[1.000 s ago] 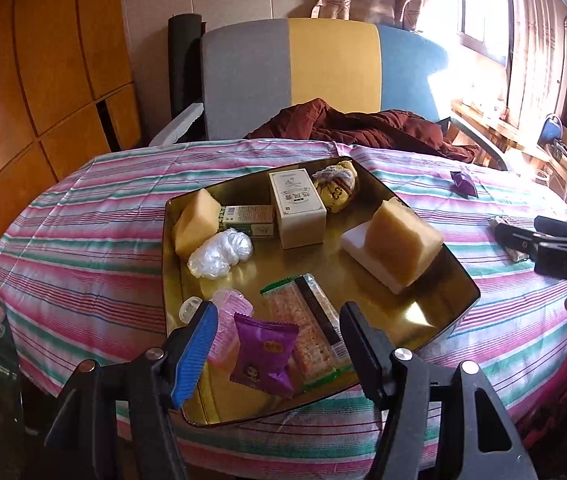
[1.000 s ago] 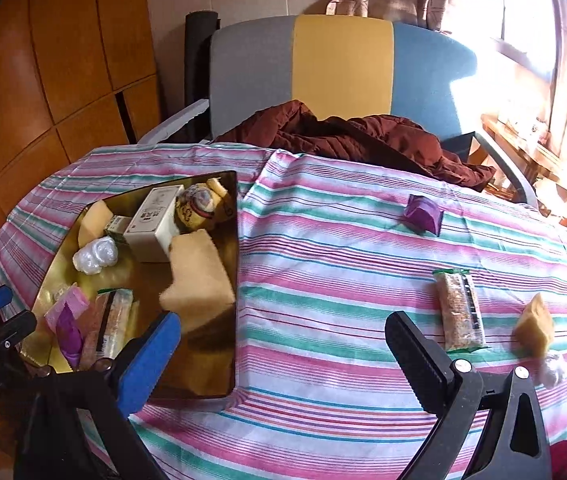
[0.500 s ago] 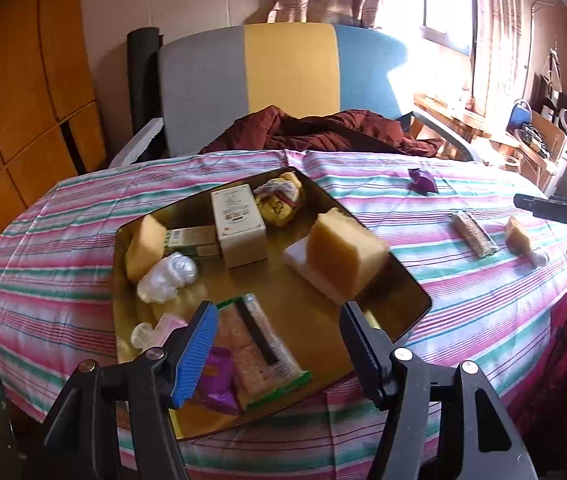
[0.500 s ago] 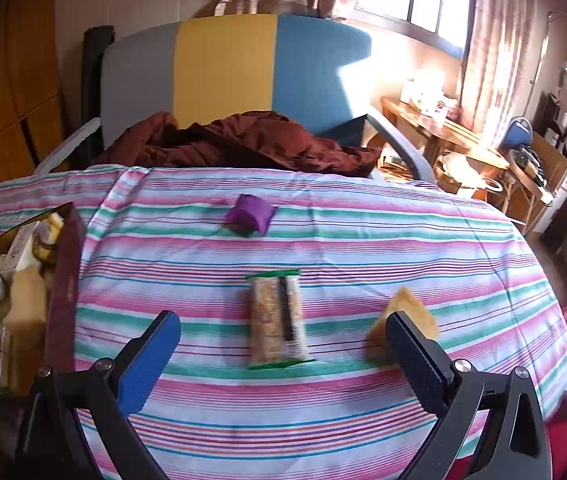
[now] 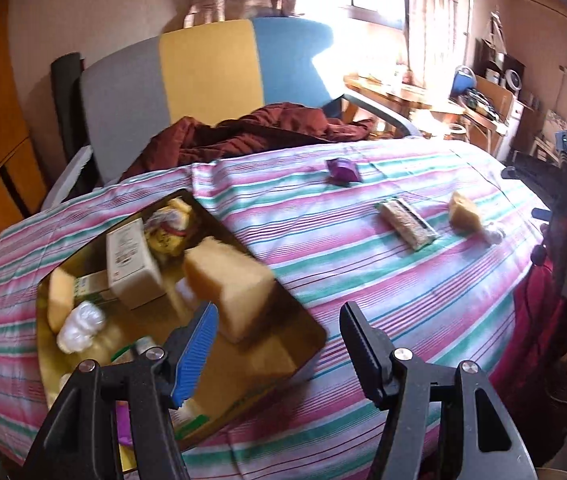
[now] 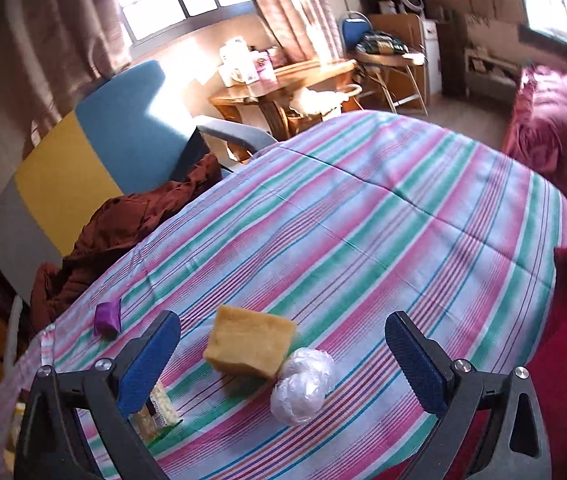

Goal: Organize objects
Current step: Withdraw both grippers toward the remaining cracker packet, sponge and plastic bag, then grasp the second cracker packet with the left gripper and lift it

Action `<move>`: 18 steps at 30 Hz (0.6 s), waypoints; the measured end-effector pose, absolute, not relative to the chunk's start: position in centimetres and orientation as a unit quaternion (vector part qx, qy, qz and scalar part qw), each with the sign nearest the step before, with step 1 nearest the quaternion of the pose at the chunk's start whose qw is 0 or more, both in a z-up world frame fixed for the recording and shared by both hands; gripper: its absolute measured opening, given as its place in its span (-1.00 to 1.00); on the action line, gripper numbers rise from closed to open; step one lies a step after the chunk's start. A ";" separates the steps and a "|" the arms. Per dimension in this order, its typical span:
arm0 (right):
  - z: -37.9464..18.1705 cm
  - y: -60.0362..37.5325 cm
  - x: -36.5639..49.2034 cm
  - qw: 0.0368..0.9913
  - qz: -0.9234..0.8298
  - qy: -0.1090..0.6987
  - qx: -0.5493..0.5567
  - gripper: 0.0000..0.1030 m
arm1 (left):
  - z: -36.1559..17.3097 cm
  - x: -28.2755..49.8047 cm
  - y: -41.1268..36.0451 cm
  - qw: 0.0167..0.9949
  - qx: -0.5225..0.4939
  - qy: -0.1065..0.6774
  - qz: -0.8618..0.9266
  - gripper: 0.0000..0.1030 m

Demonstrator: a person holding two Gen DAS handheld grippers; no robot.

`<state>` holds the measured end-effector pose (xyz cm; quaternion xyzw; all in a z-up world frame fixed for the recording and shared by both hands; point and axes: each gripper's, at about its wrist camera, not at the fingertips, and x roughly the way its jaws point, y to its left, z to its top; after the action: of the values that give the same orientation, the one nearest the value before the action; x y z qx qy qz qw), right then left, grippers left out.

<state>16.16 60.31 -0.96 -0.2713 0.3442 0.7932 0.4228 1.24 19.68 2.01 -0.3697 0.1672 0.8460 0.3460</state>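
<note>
Between the wide-apart fingers of the right gripper [image 6: 282, 358], which holds nothing, a yellow sponge block [image 6: 249, 343] is seen on the striped tablecloth [image 6: 383, 220], slightly toward the 11 o'clock side of the gap, with a clear plastic-wrapped ball [image 6: 302, 385] touching its corner at about 5 o'clock. A cracker packet [image 6: 155, 408] lies partly hidden behind the left finger at 8 o'clock, and a purple pouch [image 6: 106, 317] sits farther out at 10 o'clock. The step in hand is judged to be a pick of one of these loose items for the gold tray [image 5: 303, 344], which is seen in the left wrist view at 9 o'clock of the table and already carries a sponge, a white box and several wrapped items. The left gripper [image 5: 277, 346] is also spread open and empty, held over the tray's near right corner. For a clean pick, one target should be chosen and centred in the gap before descent; since block and ball touch, a closure on the block is likely to nudge the ball, so the fingers are best aligned across the block's shorter faces and away from the ball. The block looks soft, so only light pressure should be needed. The ball, being round and slick, could roll if brushed.
</note>
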 end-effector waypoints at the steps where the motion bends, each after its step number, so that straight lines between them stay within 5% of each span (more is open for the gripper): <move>1: -1.4 60.8 16.5 0.419 0.786 0.365 -0.271 0.99 | 2.0 1.5 20.5 0.354 -0.370 0.171 0.842 0.25; 18: -3.9 61.6 15.9 0.372 0.769 0.424 -0.301 0.99 | -0.6 1.8 31.9 0.426 -0.411 0.202 0.780 0.25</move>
<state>15.93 61.61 -3.93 -0.3009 0.4236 0.7694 0.3716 1.80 31.86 -0.64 -0.4113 0.2017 0.7801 0.4261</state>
